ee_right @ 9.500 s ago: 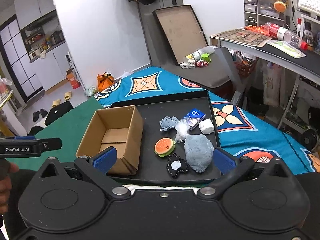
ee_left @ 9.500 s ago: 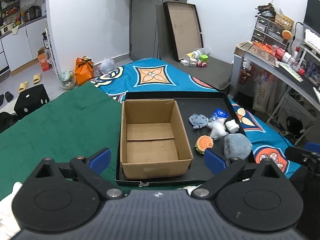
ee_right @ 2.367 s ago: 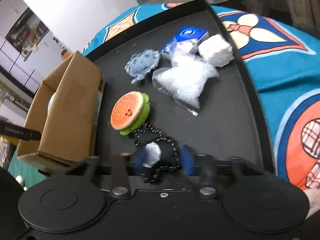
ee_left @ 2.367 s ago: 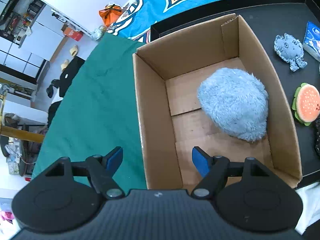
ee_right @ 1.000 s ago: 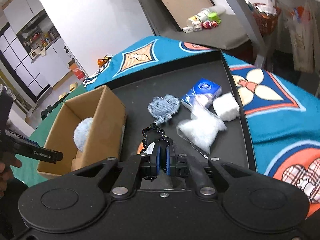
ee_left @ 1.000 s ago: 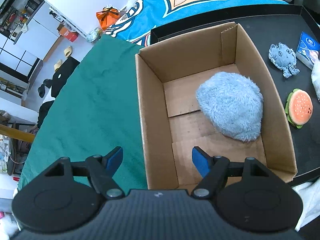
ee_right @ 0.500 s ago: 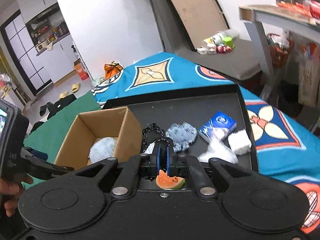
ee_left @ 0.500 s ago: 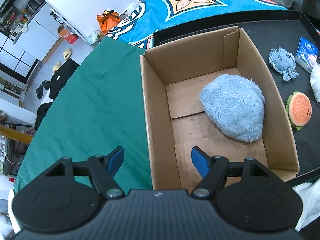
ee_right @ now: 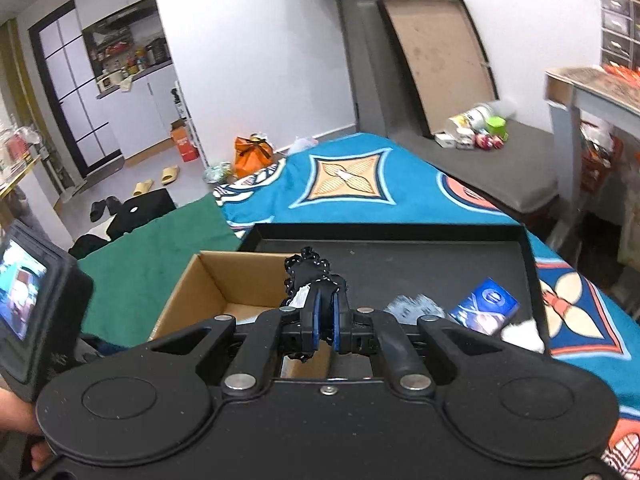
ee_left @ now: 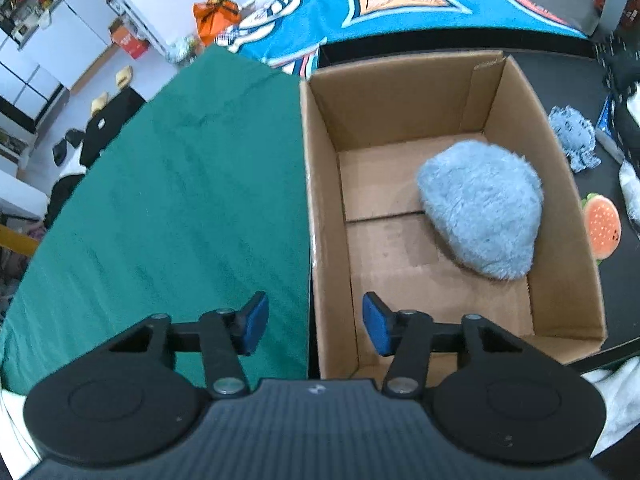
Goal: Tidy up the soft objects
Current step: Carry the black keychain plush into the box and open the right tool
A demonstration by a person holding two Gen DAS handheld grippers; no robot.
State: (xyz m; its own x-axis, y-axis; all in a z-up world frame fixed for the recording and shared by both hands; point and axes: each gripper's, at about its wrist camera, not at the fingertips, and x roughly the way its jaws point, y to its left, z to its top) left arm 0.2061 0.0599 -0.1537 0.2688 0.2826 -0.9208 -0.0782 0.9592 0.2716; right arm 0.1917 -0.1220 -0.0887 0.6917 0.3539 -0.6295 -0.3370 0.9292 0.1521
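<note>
An open cardboard box stands on a black tray; it also shows in the right wrist view. A fluffy blue plush lies inside it. My left gripper is open and empty, straddling the box's left wall at its near corner. My right gripper is shut on a black frilly soft toy and holds it above the box's right side. A burger plush and a small blue-grey plush lie on the tray right of the box.
A green cloth covers the table left of the box. A blue tissue pack and a white soft block lie on the tray's right part. A patterned blue cloth lies beyond. A desk stands at right.
My right gripper has lifted the black soft toy off the tray and carried it left, over the box. My left gripper has closed in on the box's left wall.
</note>
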